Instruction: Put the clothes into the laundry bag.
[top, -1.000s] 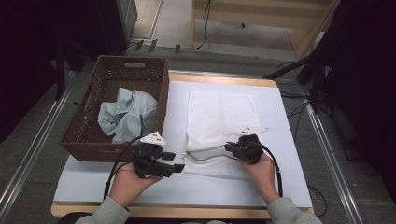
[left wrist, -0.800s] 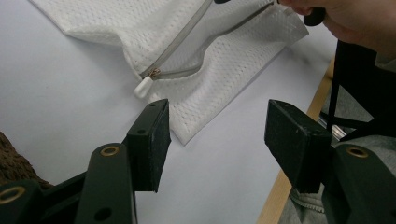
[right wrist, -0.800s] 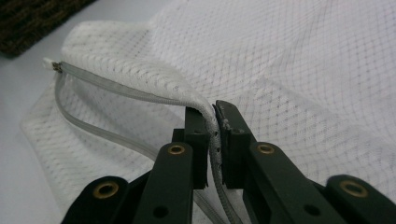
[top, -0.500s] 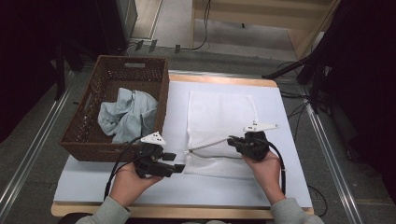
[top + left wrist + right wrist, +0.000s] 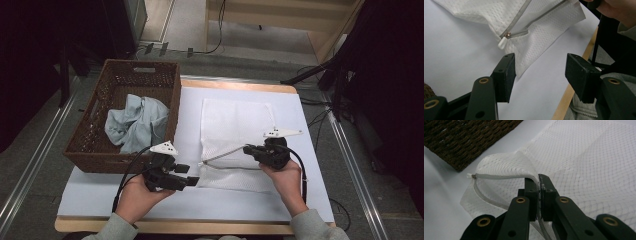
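A white mesh zip bag point(image 5: 235, 120) lies flat on the white table cover. My right gripper point(image 5: 248, 149) is shut on the upper zipper edge point(image 5: 506, 177) at the bag's near end and holds it lifted, so the mouth gapes. Its jaws point(image 5: 539, 180) have just been closing tighter on that edge. The white zipper pull point(image 5: 502, 43) sits at the mouth's left end. My left gripper point(image 5: 189, 175) stands open just off the bag's near left corner point(image 5: 524, 67), with only that corner between its jaws point(image 5: 540, 67), untouched.
A brown wicker basket point(image 5: 172, 100) stands at the left with a crumpled pale blue cloth point(image 5: 135, 122) in it. The white cover point(image 5: 190, 110) ends at the wooden table edge point(image 5: 571, 87) near the person. Cables trail from both grippers.
The right gripper has risen and drifted slightly right, pulling the upper zipper edge up so the bag's mouth opens wider. The left gripper has stayed where it was.
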`<action>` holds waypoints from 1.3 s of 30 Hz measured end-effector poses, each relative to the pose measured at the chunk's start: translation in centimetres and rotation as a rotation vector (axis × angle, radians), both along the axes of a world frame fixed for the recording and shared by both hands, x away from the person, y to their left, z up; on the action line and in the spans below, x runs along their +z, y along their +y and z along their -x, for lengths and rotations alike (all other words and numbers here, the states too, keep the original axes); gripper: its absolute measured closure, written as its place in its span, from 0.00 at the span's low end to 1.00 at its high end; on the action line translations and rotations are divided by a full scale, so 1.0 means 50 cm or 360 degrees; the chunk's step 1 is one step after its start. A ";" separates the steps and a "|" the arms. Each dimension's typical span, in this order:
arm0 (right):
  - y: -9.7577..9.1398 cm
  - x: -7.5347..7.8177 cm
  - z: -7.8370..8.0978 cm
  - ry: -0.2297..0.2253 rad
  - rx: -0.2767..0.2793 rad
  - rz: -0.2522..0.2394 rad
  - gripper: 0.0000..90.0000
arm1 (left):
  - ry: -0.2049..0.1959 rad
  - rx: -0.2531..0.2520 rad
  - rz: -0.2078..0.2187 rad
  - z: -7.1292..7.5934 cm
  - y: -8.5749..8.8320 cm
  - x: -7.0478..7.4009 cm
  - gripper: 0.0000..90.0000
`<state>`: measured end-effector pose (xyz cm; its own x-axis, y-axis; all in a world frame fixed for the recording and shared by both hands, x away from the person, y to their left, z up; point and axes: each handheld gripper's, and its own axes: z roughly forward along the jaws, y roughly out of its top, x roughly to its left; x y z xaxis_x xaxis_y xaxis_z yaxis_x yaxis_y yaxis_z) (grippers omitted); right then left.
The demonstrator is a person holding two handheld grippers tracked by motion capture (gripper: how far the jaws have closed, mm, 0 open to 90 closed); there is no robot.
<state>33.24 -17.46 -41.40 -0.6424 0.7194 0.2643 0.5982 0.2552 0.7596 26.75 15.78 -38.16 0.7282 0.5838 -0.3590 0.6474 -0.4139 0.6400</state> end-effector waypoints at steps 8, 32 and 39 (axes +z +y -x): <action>-0.002 -0.003 -0.002 0.0036 0.0022 -0.0035 0.96 | 0.0003 -0.0002 -0.0002 -0.007 -0.001 0.023 0.47; -0.004 -0.012 -0.007 0.0082 0.0054 -0.0016 0.98 | -0.0017 0.0026 -0.0055 -0.052 0.014 0.078 0.49; -0.002 -0.019 -0.007 0.0107 0.0081 -0.0004 0.98 | -0.0028 0.0052 -0.0061 -0.070 0.031 0.096 0.49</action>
<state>33.59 -17.57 -42.38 -0.6588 0.6857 0.3097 0.6342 0.2846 0.7189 30.26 17.34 -33.37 0.7144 0.6206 -0.3234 0.6499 -0.4170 0.6354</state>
